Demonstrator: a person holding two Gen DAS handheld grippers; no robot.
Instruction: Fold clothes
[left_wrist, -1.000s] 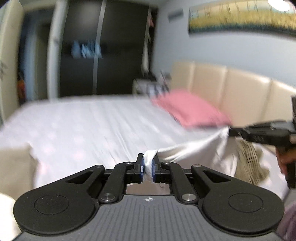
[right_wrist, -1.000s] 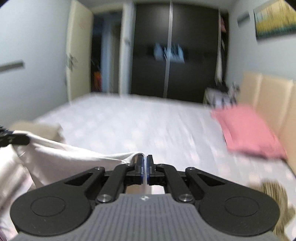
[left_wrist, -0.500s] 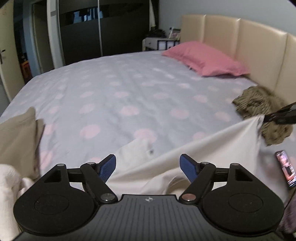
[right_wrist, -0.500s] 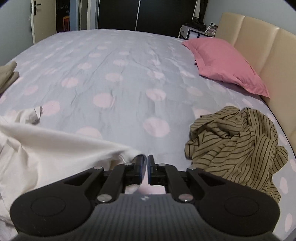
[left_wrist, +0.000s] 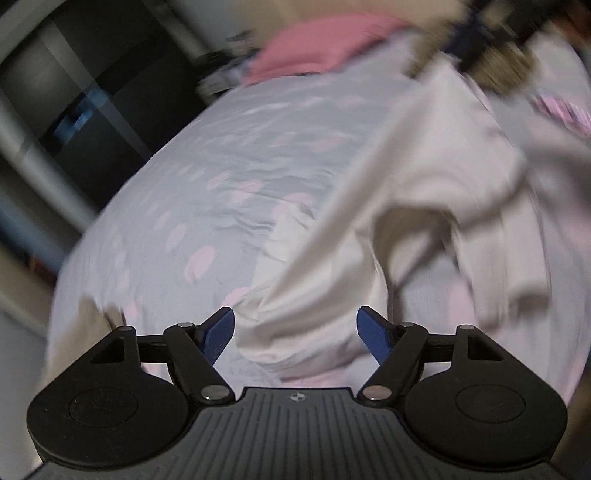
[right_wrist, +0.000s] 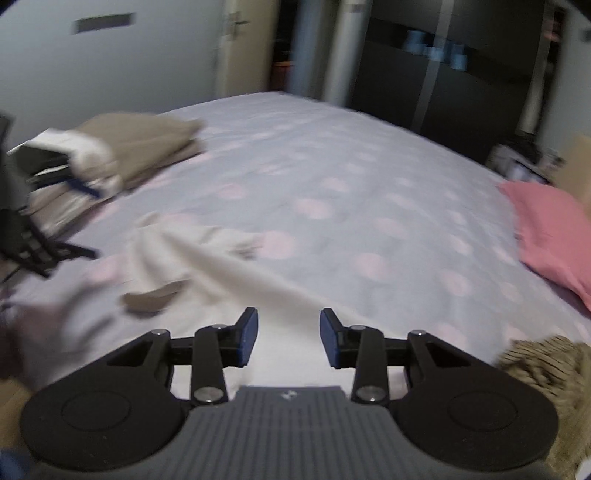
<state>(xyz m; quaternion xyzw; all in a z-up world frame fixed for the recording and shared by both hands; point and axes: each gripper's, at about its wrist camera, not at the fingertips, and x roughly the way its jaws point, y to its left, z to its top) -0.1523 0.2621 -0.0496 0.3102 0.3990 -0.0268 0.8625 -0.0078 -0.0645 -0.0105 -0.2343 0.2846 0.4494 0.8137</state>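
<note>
Both our grippers, left (left_wrist: 295, 332) and right (right_wrist: 289, 338), gape wide and hold nothing; the cream garment (left_wrist: 388, 221) looks light and limp, so we'd pinch its edges

No words, numbers or brand names can be read in either view. The one mark is a small round emblem (a circle cut into quarters, no lettering) on the ribbed grey body of the left gripper (left_wrist: 295, 334); its counterpart on the right gripper (right_wrist: 289, 336) is blurred.
</note>
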